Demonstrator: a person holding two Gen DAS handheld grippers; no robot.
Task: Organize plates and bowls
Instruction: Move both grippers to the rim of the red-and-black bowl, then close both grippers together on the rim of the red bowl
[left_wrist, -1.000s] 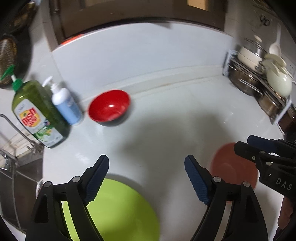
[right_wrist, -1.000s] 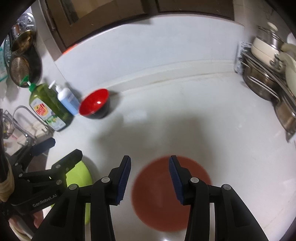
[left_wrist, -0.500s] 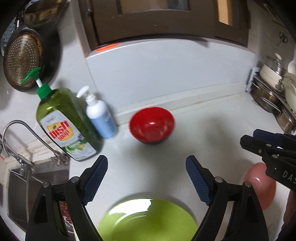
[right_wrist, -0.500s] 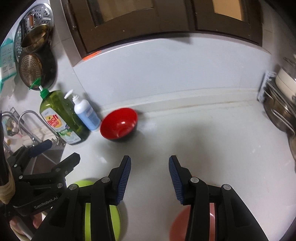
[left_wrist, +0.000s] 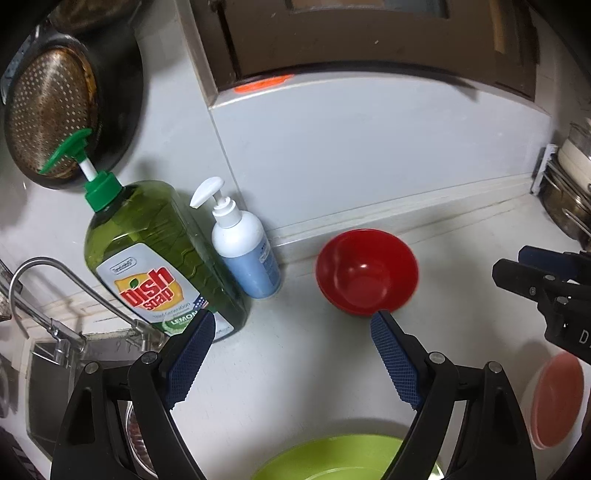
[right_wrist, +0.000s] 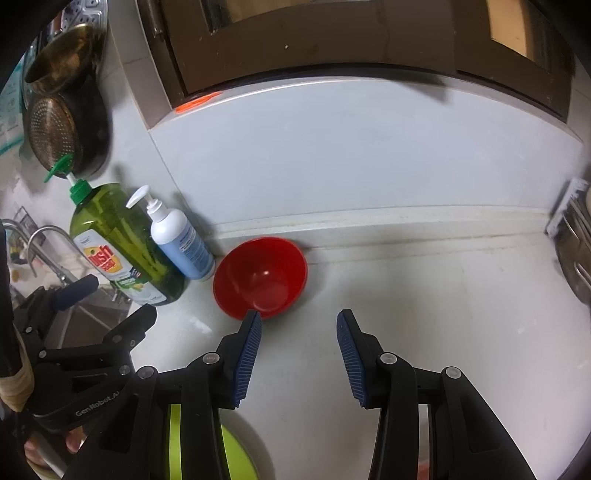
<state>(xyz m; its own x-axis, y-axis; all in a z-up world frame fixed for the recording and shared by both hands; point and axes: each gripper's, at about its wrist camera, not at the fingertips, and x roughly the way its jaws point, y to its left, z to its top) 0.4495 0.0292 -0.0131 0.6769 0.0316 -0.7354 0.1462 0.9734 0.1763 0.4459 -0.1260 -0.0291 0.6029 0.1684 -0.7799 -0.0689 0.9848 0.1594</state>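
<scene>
Left wrist view has my left gripper (left_wrist: 291, 354) hanging above the white desk (left_wrist: 314, 369) with its jaws spread wide and nothing between them. The red bowl (left_wrist: 366, 271) sits upright ahead and a little to the right, near the back wall, just beside the blue pump bottle (left_wrist: 245, 254) but apart from it; the dish soap bottle (left_wrist: 155, 258) stands further left by the sink (left_wrist: 55, 387). Below me the green plate (left_wrist: 340, 459) lies flat at the near edge, and the pink plate (left_wrist: 556, 398) lies off to the right, under my other tool.

From the right wrist view, my right gripper (right_wrist: 299, 358) is also empty, jaws parted though less widely, pointing at the desk just right of the red bowl (right_wrist: 260, 278). A sliver of green plate (right_wrist: 232, 454) shows beneath it.

My guess is that the bowl is light, rigid plastic with a glossy, slippery skin, so it could skate or tip if I push the rim sideways. I would pinch the near rim, one pad inside and one outside the wall, and lift straight up. The plates lie flush with the desk, so I expect them to need an edge pried up first; I judge the bowl the easier pick, and it should go on top of any stack.
</scene>
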